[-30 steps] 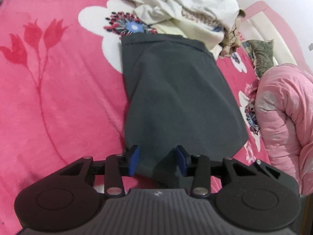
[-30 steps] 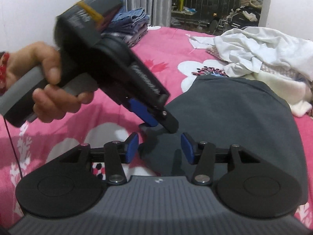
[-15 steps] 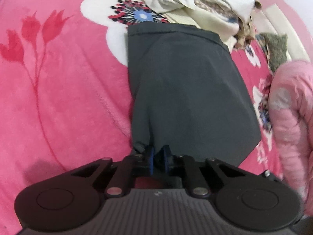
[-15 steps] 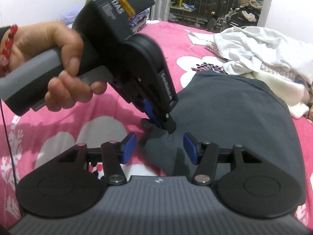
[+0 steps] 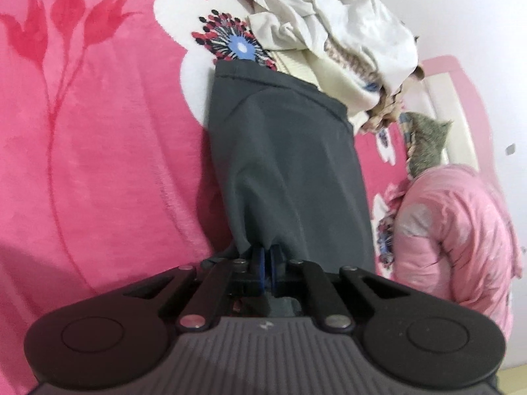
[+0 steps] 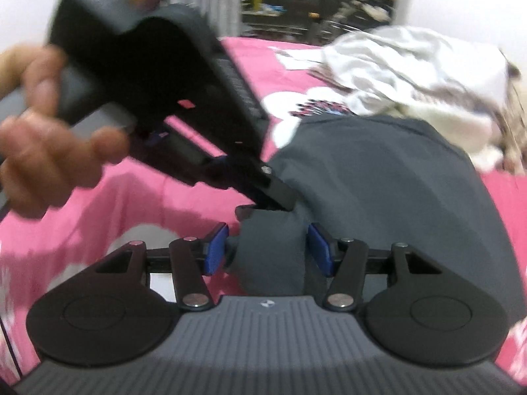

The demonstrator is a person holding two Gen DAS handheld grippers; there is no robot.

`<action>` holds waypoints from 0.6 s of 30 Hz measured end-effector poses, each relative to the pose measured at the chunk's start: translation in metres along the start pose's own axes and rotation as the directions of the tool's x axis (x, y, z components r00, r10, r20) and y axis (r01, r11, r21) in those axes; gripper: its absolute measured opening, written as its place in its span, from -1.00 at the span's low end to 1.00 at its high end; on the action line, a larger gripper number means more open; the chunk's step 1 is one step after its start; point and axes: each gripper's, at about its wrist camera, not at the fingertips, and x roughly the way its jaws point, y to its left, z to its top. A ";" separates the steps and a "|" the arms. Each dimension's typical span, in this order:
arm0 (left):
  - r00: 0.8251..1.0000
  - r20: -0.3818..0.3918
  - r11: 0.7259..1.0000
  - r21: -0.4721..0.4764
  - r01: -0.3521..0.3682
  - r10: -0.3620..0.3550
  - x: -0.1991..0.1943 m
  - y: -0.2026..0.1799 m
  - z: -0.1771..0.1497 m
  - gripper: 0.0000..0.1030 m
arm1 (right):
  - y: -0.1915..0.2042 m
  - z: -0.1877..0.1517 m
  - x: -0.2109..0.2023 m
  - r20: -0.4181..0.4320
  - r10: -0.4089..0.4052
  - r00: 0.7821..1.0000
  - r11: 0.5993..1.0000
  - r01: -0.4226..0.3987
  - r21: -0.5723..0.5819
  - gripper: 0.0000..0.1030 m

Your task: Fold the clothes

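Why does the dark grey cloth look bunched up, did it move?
Yes. The dark grey cloth has been lifted at its near corner, away from the pink flowered blanket.

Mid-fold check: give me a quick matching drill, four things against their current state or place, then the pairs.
Things:
1. left gripper
2. right gripper
3. grey garment
4. pile of light clothes

States:
A. jaws open, a fold of fabric between them
B. beyond the garment's far hem
C. jaws shut on the near corner
D. spread on the pink blanket, near corner lifted

Pairs: 1-C, 2-A, 3-D, 4-B
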 end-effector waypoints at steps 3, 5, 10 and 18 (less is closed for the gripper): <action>0.999 0.014 0.999 -0.022 0.048 -0.047 0.001 0.005 -0.003 -0.93 | -0.005 -0.002 0.004 0.003 -0.023 1.000 0.997 0.023 0.071 -0.01; 0.995 0.027 0.995 -0.037 0.093 -0.092 0.002 0.008 -0.005 -0.94 | -0.005 -0.004 0.007 -0.007 -0.045 0.999 0.995 0.045 0.086 -0.11; 0.975 0.066 0.974 -0.067 0.215 -0.211 0.002 0.017 -0.007 -0.94 | -0.007 -0.007 0.008 -0.012 -0.102 0.995 0.987 0.103 0.125 -0.75; 0.990 0.057 0.988 -0.074 0.135 -0.131 0.005 0.017 -0.002 -0.31 | -0.001 -0.012 0.006 0.001 -0.131 0.991 0.987 0.131 0.097 -0.77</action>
